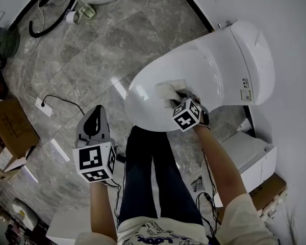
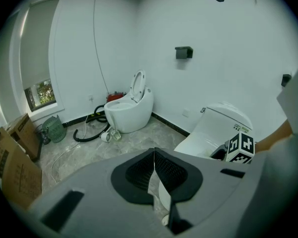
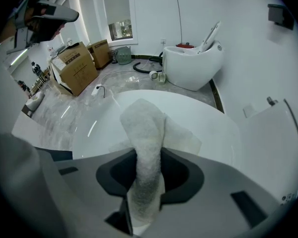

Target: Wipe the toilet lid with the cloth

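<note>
The toilet lid (image 1: 209,65) lies shut. In the head view its long axis runs from mid-frame up to the right, with the rounded front edge toward the person's legs (image 1: 153,177). The cloth (image 1: 168,91) rests on the lid's front half, bunched into a strip that points away from the right gripper (image 3: 146,175), whose jaws are clamped on it. Bare lid stretches beyond toward the rear unit (image 1: 255,50), and a wall (image 1: 296,24) borders the right. The left gripper (image 2: 154,175), jaws pressed together and empty, hangs over the marble floor (image 1: 92,60) at lower left, well apart from the lid.
</note>
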Demonstrator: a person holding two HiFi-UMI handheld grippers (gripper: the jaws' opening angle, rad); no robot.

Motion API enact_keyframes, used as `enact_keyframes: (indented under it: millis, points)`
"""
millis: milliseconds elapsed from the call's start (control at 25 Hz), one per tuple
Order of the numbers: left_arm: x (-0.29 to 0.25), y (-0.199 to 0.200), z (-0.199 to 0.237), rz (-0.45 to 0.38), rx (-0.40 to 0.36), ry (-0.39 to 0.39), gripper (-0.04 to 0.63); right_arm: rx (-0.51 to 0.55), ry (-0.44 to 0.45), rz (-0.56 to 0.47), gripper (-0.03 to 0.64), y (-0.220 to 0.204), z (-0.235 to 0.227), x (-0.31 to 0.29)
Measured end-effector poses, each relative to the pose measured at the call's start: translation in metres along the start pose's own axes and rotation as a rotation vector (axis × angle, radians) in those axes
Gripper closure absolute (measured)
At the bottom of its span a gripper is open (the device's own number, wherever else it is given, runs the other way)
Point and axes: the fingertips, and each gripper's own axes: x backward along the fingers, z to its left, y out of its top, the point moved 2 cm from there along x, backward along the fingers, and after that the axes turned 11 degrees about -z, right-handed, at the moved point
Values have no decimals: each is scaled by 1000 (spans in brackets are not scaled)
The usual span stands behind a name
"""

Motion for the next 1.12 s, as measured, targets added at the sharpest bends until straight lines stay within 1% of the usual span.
enact_keyframes:
  millis: [720,880,1000,1120]
  points:
    - [-28,12,-25,19,-27,-39,586,-61,-108,8,506,-40,-86,26]
    - [-32,13,-26,17,-35,-45,586,-49,-127,11,506,-48,-98,30]
    - [-33,14,-25,16,-39,-47,586,-60,-159,21,506,-56,-110,35]
    - [-33,14,-25,16,-40,-47,586,-98,-196,35,506,-68,-122,41]
